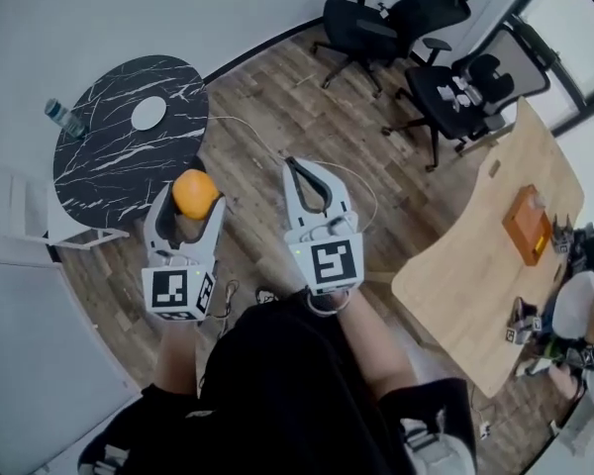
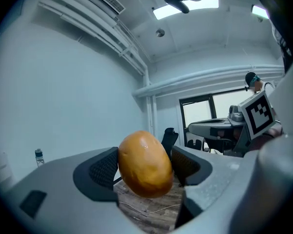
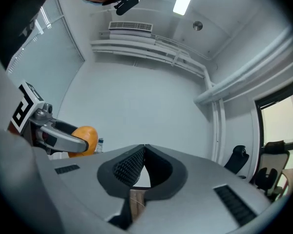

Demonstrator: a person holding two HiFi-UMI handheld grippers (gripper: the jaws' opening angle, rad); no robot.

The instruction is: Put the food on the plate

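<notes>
the left gripper [image 1: 195,174] is clamped on a smooth, golden-orange, egg-shaped piece of food [image 2: 144,164]. in the left gripper view the two dark ribbed pads [image 2: 105,167] stand wide apart and press on either side of it, with the food tilted a little and bulging above and below them. the person holds this gripper up in the air, and in the head view the food shows over the near edge of a round black table with white marble veining [image 1: 109,161].

a round white plate [image 1: 148,113] lies flat on that table, towards its far side, and nothing is on it. the food is well apart from the plate. a clear plastic water bottle [image 1: 64,118] stands at the table's left edge.

the right gripper [image 3: 144,149] is held beside the left one, a little to its right. its jaws are together, tips touching, with nothing between them. in the right gripper view the left gripper and its orange food show at the left.

below both grippers is a brown wood-plank floor [image 1: 267,107] with a thin white cable running over it. black office chairs [image 1: 445,87] stand at the far right, and a light wooden table [image 1: 475,275] at the right carries an orange box [image 1: 527,224]
</notes>
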